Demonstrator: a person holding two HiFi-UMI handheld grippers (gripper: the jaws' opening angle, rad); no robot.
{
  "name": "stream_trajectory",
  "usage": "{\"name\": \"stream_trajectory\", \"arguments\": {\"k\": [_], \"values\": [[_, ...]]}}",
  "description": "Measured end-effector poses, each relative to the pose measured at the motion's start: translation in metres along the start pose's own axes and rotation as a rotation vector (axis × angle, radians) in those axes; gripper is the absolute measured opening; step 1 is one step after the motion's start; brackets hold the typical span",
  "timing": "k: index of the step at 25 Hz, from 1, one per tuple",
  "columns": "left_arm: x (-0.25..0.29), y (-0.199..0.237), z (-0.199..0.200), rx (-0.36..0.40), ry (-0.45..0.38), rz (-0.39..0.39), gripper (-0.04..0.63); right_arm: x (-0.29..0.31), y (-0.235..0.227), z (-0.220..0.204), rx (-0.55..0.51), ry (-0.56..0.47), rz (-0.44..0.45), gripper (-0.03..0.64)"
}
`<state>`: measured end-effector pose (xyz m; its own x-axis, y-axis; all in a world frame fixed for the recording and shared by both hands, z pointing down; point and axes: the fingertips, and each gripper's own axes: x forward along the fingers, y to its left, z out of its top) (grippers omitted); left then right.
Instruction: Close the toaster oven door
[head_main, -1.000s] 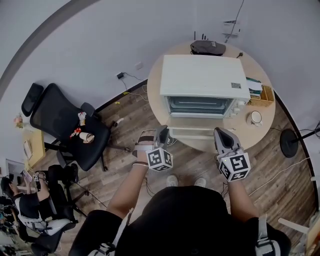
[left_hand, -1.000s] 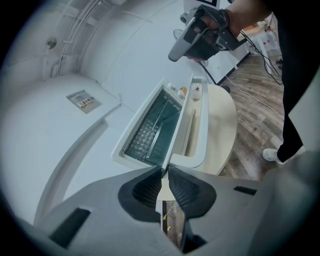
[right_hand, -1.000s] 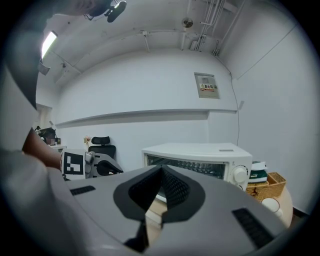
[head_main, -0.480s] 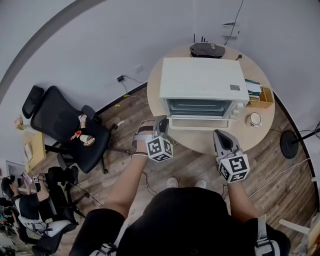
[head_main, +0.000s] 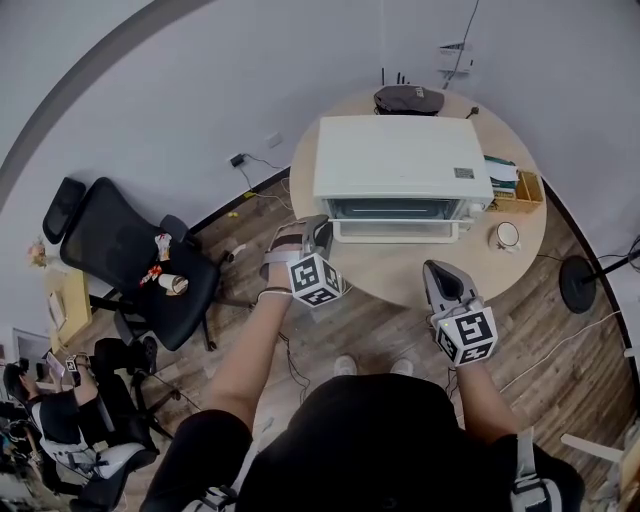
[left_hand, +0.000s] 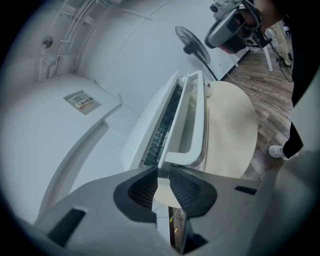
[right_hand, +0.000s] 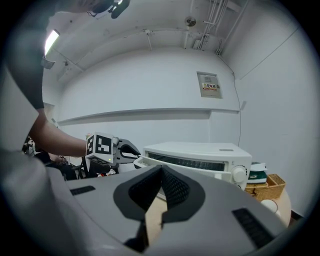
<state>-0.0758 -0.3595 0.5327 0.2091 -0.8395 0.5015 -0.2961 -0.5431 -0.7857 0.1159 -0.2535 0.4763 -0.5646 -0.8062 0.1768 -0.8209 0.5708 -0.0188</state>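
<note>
A white toaster oven (head_main: 400, 160) stands on a round wooden table (head_main: 400, 282). Its door (head_main: 395, 231) is tilted up, nearly against the front, with a thin gap at the top (left_hand: 167, 117). My left gripper (head_main: 320, 233) is at the door's left end. The end of the white door handle (left_hand: 196, 127) sits between its pads, which still touch it as the jaws are opening. The right gripper view shows the left gripper (right_hand: 127, 150) at that corner of the oven (right_hand: 200, 152). My right gripper (head_main: 441, 276) hangs shut and holds nothing at the table's front edge, right of the door.
A black office chair (head_main: 130, 250) stands to the left on the wood floor. A dark device (head_main: 408, 98) lies behind the oven. A mug (head_main: 507, 236) and a wooden box (head_main: 522, 190) are to its right. A fan base (head_main: 580, 286) stands at far right.
The door has swung up from lying flat open to nearly shut. My left gripper rose and moved forward with its left end. The right gripper has hardly moved.
</note>
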Motion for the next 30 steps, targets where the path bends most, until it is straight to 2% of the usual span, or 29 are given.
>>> {"name": "stream_trajectory", "arguments": {"k": [5, 11, 19, 24, 28, 30], "values": [[0.011, 0.013, 0.001, -0.023, 0.028, 0.013, 0.054, -0.002, -0.002, 0.001, 0.019, -0.007, -0.002, -0.002], [0.018, 0.02, 0.0, -0.013, 0.041, 0.016, 0.057, -0.004, -0.005, 0.007, 0.008, -0.018, -0.011, -0.003], [0.008, 0.028, 0.006, 0.01, 0.01, 0.146, 0.078, -0.01, -0.007, 0.0, 0.022, -0.001, -0.026, -0.002], [-0.01, 0.02, 0.006, -0.087, -0.01, 0.153, 0.078, -0.011, -0.008, -0.004, 0.024, 0.008, -0.03, -0.003], [-0.035, 0.02, 0.012, -0.143, -0.04, 0.203, 0.078, -0.01, -0.005, -0.005, 0.027, 0.012, -0.027, -0.002], [-0.048, 0.019, 0.017, -0.213, -0.071, 0.21, 0.078, -0.01, -0.002, -0.007, 0.027, 0.018, -0.022, -0.002]]}}
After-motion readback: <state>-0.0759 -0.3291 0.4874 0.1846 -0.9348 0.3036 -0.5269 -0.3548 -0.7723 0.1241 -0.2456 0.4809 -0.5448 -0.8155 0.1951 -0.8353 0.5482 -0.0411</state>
